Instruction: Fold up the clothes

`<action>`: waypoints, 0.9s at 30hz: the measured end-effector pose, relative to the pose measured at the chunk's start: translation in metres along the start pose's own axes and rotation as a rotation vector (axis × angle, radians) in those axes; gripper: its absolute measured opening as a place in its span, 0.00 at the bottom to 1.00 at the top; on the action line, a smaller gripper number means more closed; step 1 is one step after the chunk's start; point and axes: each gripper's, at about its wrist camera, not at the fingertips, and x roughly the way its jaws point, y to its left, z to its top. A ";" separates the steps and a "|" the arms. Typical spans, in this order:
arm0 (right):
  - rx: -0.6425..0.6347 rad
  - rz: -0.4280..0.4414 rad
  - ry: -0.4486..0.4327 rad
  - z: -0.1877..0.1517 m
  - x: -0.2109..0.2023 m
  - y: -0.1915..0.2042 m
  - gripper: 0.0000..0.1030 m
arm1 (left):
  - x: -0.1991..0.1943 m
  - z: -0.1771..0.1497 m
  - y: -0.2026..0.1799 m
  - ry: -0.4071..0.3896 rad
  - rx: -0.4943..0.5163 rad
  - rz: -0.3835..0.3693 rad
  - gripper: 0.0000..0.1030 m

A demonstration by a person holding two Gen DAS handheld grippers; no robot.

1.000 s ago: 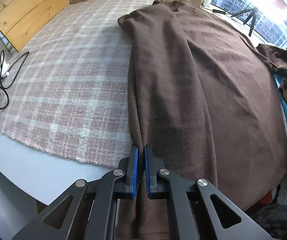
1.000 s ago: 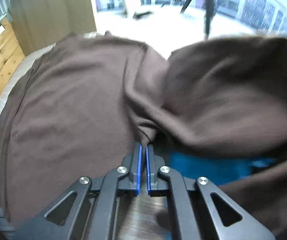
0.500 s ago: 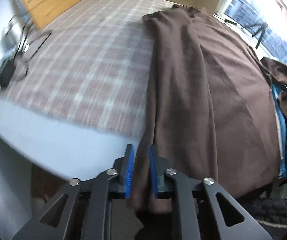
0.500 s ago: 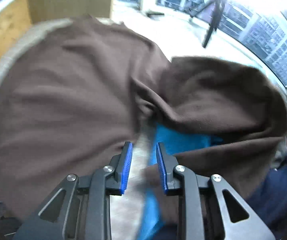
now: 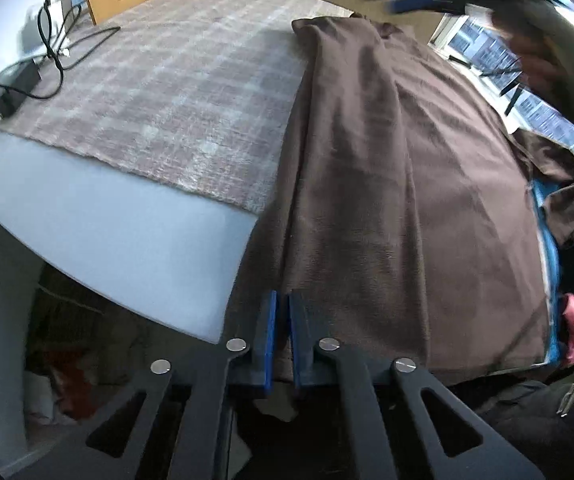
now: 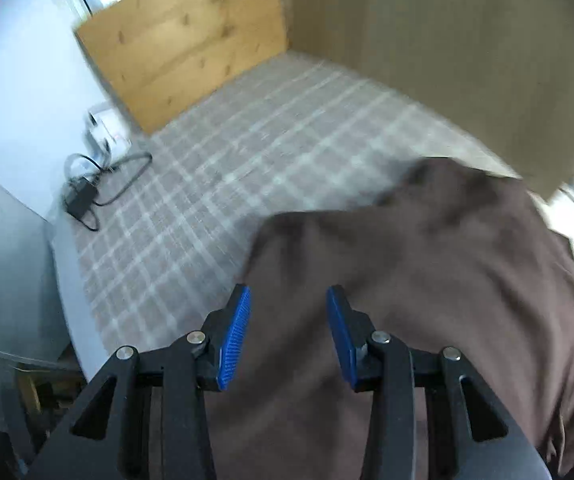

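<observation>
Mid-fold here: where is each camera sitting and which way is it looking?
Left wrist: on the left gripper at the bed's near edge, angled down along the brown garment toward the window; its jaws are closing on the hem, and a blurred right gripper crosses the top.
Right wrist: on the right gripper above the garment, facing the wooden headboard; jaws opening, empty.
Shared: garment, plaid blanket, black charger, headboard.

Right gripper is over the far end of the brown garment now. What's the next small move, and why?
Probably lower the right gripper onto the brown garment and pinch its far edge: its jaws are opening with nothing gripped, while the left gripper looks shut on the near edge.
</observation>
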 end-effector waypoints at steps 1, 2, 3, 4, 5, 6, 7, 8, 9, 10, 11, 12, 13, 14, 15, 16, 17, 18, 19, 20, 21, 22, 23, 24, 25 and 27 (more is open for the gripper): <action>-0.013 -0.013 0.028 0.012 0.018 0.011 0.38 | -0.001 0.000 0.001 -0.003 0.007 -0.011 0.04; -0.025 -0.026 0.056 0.024 0.036 0.022 0.38 | -0.001 0.000 0.003 -0.006 0.011 -0.024 0.03; -0.030 -0.038 0.076 0.028 0.045 0.028 0.38 | -0.002 0.000 0.005 -0.007 0.010 -0.040 0.03; -0.026 -0.055 0.100 0.031 0.053 0.032 0.38 | -0.003 0.000 0.009 -0.008 0.006 -0.059 0.03; -0.026 -0.074 0.125 0.033 0.062 0.036 0.38 | -0.003 0.000 0.011 -0.007 0.006 -0.075 0.03; -0.029 -0.094 0.148 0.034 0.069 0.040 0.38 | -0.003 0.000 0.011 -0.007 0.011 -0.088 0.03; -0.033 -0.113 0.170 0.035 0.077 0.043 0.38 | -0.004 0.000 0.013 -0.008 0.017 -0.101 0.03; -0.031 -0.130 0.180 0.034 0.081 0.044 0.38 | -0.004 0.000 0.013 -0.008 0.025 -0.113 0.03; -0.027 -0.146 0.184 0.032 0.083 0.043 0.38 | -0.005 0.001 0.013 -0.009 0.034 -0.125 0.03; -0.022 -0.162 0.187 0.030 0.085 0.043 0.38 | -0.008 0.001 0.015 -0.009 0.042 -0.138 0.03; -0.017 -0.179 0.190 0.027 0.087 0.042 0.31 | -0.010 0.001 0.017 -0.010 0.048 -0.151 0.03; -0.013 -0.195 0.193 0.025 0.089 0.042 0.22 | -0.012 0.001 0.018 -0.010 0.054 -0.161 0.03; -0.008 -0.211 0.196 0.023 0.091 0.041 0.08 | -0.012 0.002 0.020 -0.009 0.060 -0.168 0.03; 0.011 -0.197 0.192 0.021 0.090 0.038 0.07 | -0.014 0.002 0.021 -0.009 0.069 -0.173 0.03; 0.030 -0.176 0.185 0.020 0.088 0.033 0.07 | -0.016 0.001 0.023 -0.009 0.079 -0.177 0.03; 0.049 -0.159 0.179 0.018 0.086 0.029 0.06 | -0.019 0.001 0.024 -0.009 0.089 -0.181 0.03; 0.072 -0.142 0.173 0.017 0.084 0.025 0.06 | -0.020 0.001 0.025 -0.008 0.090 -0.176 0.03; 0.090 -0.130 0.168 0.015 0.082 0.022 0.06 | -0.020 0.001 0.026 -0.006 0.086 -0.166 0.03; 0.105 -0.122 0.162 0.013 0.080 0.019 0.06 | -0.020 0.002 0.028 -0.004 0.081 -0.155 0.06; 0.113 -0.121 0.158 0.011 0.080 0.018 0.06 | -0.020 0.002 0.029 -0.002 0.077 -0.144 0.14; 0.115 -0.125 0.153 0.009 0.079 0.019 0.06 | -0.020 0.002 0.031 0.000 0.073 -0.134 0.18; 0.117 -0.129 0.148 0.008 0.079 0.019 0.06 | -0.019 0.003 0.030 0.009 0.071 -0.131 0.18; 0.117 -0.132 0.146 0.007 0.079 0.020 0.06 | -0.017 0.002 0.029 0.019 0.079 -0.136 0.19; 0.116 -0.138 0.145 0.005 0.079 0.022 0.06 | -0.017 0.001 0.027 0.022 0.093 -0.133 0.22; 0.115 -0.144 0.147 0.004 0.080 0.023 0.06 | -0.017 0.000 0.025 0.023 0.106 -0.120 0.23; 0.106 -0.155 0.149 0.003 0.082 0.027 0.06 | -0.016 -0.003 0.020 0.020 0.138 -0.084 0.24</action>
